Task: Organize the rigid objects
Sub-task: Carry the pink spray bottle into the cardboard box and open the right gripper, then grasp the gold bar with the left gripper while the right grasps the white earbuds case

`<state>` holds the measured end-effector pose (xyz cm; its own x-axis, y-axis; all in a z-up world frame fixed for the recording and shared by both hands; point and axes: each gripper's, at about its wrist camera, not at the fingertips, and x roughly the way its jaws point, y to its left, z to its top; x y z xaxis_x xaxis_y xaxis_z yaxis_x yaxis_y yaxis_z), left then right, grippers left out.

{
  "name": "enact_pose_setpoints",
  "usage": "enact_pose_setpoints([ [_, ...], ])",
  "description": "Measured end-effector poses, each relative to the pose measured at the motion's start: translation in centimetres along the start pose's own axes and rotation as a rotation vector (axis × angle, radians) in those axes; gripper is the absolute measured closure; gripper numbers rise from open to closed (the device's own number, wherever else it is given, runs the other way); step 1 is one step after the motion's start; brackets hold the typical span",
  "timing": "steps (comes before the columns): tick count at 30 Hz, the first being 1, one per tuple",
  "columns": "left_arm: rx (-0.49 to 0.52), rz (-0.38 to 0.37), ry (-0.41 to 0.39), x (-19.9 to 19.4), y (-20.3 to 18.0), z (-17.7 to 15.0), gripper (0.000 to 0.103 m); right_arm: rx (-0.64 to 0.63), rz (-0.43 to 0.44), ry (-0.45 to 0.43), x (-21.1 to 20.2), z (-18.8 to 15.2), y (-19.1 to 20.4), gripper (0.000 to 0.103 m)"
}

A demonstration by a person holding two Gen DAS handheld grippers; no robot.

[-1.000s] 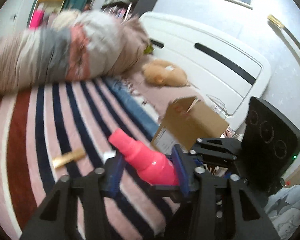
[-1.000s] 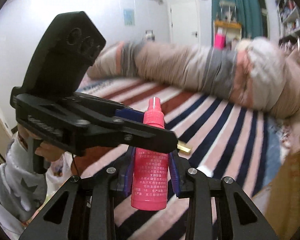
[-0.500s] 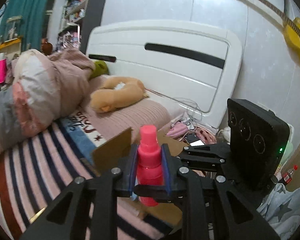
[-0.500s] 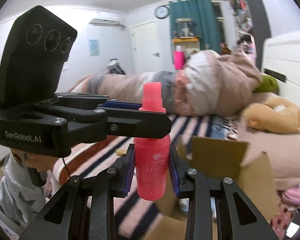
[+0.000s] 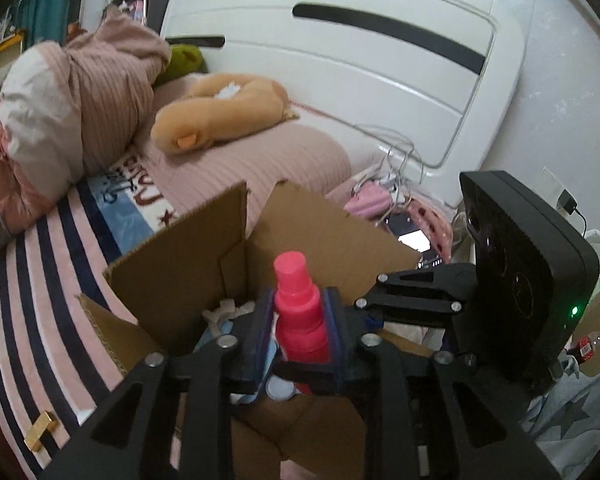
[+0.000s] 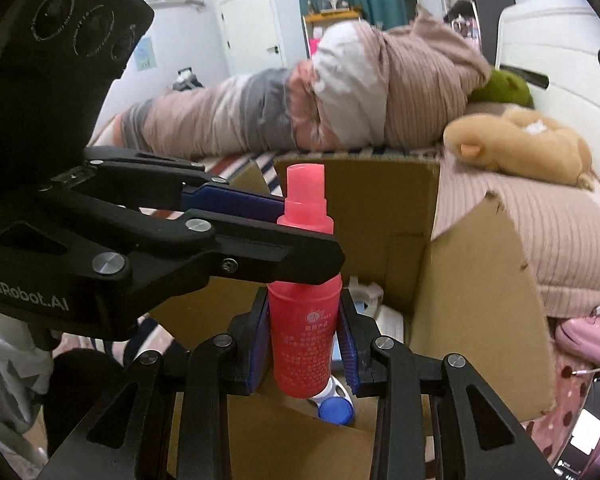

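Note:
A pink spray bottle (image 5: 298,316) (image 6: 304,320) stands upright over an open cardboard box (image 5: 180,260) (image 6: 480,280) on the bed. My right gripper (image 6: 304,308) is shut on the bottle's body, its blue pads pressed to both sides. My left gripper (image 5: 298,300) (image 6: 300,232) comes in from the side and clasps the bottle's shoulder below the cap. Its jaws are opening, with the bottle still between the pads. Inside the box lie white and blue items, among them a blue cap (image 6: 336,410).
The box sits on a striped bedspread (image 5: 40,300) with a gold clip (image 5: 40,432) near its edge. A tan plush toy (image 5: 220,116), a rolled quilt (image 5: 80,100) and a white headboard (image 5: 340,60) lie beyond. Cables and a phone (image 5: 412,236) sit beside the bed.
Both grippers carried the pink bottle from above the striped bedspread to above the open box. The bottle went from tilted to upright in the left wrist view.

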<state>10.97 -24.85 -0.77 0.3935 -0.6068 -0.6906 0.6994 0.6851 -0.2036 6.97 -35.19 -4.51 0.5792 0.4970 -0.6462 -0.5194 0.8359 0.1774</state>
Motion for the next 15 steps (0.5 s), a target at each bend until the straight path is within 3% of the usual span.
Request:
enact_pose_setpoints([
  [1, -0.006, 0.005, -0.002, 0.0, 0.1, -0.1, 0.066, 0.009, -0.003, 0.009, 0.1, -0.2, -0.1, 0.076],
  [4, -0.021, 0.006, -0.015, -0.6, 0.7, -0.3, 0.062, 0.02, -0.014, 0.026, 0.5, 0.0, -0.4, 0.073],
  [7, -0.037, 0.011, -0.05, -2.3, 1.1, -0.3, 0.051, 0.027, -0.016, 0.018, -0.1, 0.1, -0.3, 0.063],
  [10, -0.031, 0.038, -0.084, -4.7, 1.5, -0.7, 0.051, 0.023, -0.06, -0.013, -0.5, 0.9, -0.2, 0.058],
  [15, -0.057, 0.12, -0.165, -10.4, 3.3, -2.4, 0.044, 0.012, -0.05, -0.096, -2.9, 2.3, 2.3, 0.05],
])
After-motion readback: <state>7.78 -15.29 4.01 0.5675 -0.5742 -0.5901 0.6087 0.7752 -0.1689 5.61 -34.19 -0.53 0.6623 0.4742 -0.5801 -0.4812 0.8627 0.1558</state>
